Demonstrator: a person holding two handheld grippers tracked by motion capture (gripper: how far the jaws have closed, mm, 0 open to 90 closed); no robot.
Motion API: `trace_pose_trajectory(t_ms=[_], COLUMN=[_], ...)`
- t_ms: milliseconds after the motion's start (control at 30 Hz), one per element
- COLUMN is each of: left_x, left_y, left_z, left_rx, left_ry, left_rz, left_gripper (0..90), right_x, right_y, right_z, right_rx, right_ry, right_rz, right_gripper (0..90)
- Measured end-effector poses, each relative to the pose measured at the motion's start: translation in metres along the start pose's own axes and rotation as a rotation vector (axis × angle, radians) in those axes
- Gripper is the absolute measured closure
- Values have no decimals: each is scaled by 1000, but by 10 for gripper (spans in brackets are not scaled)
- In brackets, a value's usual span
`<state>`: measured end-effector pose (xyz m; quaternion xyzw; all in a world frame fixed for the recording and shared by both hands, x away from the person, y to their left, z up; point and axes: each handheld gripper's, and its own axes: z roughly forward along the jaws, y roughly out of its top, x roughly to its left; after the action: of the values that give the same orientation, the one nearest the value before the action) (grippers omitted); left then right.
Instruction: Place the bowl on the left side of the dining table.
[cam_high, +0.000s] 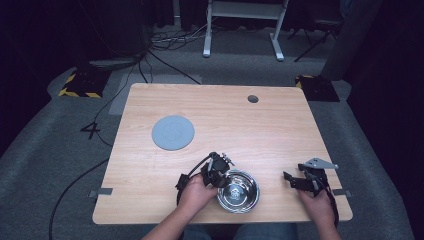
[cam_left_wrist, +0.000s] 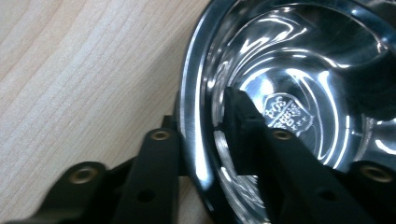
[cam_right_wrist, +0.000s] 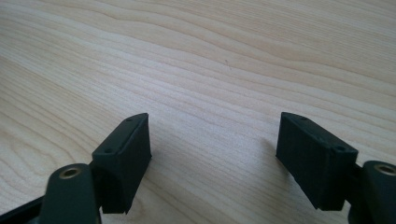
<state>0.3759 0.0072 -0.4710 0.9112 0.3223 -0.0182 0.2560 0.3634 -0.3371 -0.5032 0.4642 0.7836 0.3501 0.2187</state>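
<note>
The steel bowl (cam_high: 238, 190) sits close to the near edge of the desk (cam_high: 215, 110), a little right of the middle, and there is plenty of bare wood behind it and off to both sides. A flat grey round mat (cam_high: 173, 132) lies well apart, up and to the left, and a small dark hole (cam_high: 253, 98) sits near the far edge. Round the desk it is grey carpet with cables trailing across it.

Look at the surfaces: pale wood with long straight grain, smooth and matt. The bowl is polished metal, round, deep, mirror-bright, with a stamped mark (cam_left_wrist: 286, 114) on its floor and a rolled rim (cam_left_wrist: 191, 116) catching the light.

Now the left hand-held gripper (cam_high: 220, 177) is right on the bowl's left rim. In the left gripper view the left hand-held gripper (cam_left_wrist: 201, 135) straddles the wall, one black jaw outside and one inside the bowl, both drawn in tight against the thin metal, so it is clamped on the bowl's rim.

Over on the right, the right hand-held gripper (cam_high: 295, 181) rests low near the desk's right edge, well apart from the bowl. In the right gripper view the right hand-held gripper (cam_right_wrist: 212, 149) has its jaws spread wide, with nothing but bare wood between the pads
</note>
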Motion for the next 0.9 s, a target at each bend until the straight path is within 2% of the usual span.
trace_pose_trajectory(t_ms=[100, 167, 200, 233, 267, 333, 367, 467, 500, 533, 567, 733, 767, 800, 833, 900], left_x=[3, 3, 3, 3, 1, 0, -1, -6, -7, -7, -9, -11, -10, -10, -9, -10], left_y=[0, 0, 1, 1, 1, 2, 3, 4, 4, 4, 4, 5, 6, 6, 5, 4], left_z=[-5, -6, -9, -9, -14, -15, -16, -20, -22, -22, -26, -33, -36, -36, -41, -44], left_rx=[-20, -21, -45, -45, -52, -51, -68, -79, -80, -80, -82, -95, -122, -122, -143, -153], left_ry=[-44, -45, -53, -53, -67, -53, -36, 1, -5, -5, -5, 3, -4, -4, 25, 35], left_rz=[-35, -31, -13, -13, -46, -30, -9, 12, 18, 18, 1, -1, 19, 19, 20, 18], left_gripper=[826, 831, 841, 850, 861, 862, 862, 864, 864, 864, 864, 863, 864, 864, 864, 863], right_x=[0, 0, 0, 0, 0, 0, 0, 0, 0, 0, 0, 0, 0, 0, 0, 0], right_y=[0, 0, 0, 0, 0, 0, 0, 0, 0, 0, 0, 0, 0, 0, 0, 0], right_z=[0, 0, 0, 0, 0, 0, 0, 0, 0, 0, 0, 0, 0, 0, 0, 0], right_rx=[0, 0, 0, 0, 0, 1, 1, 2, 2, 2, 2, 2, 2, 2, 2, 2], right_ry=[0, 0, 0, 0, 0, -3, -3, -3, -4, -4, -4, -3, -3, -3, -3, -3], right_rz=[0, 0, 0, 0, 0, -5, -5, -5, -6, -6, -6, -4, -6, -6, -5, -5], right_gripper=[264, 264, 264, 264, 264, 264, 264, 264, 264, 264, 264, 264, 264, 264, 264, 264])
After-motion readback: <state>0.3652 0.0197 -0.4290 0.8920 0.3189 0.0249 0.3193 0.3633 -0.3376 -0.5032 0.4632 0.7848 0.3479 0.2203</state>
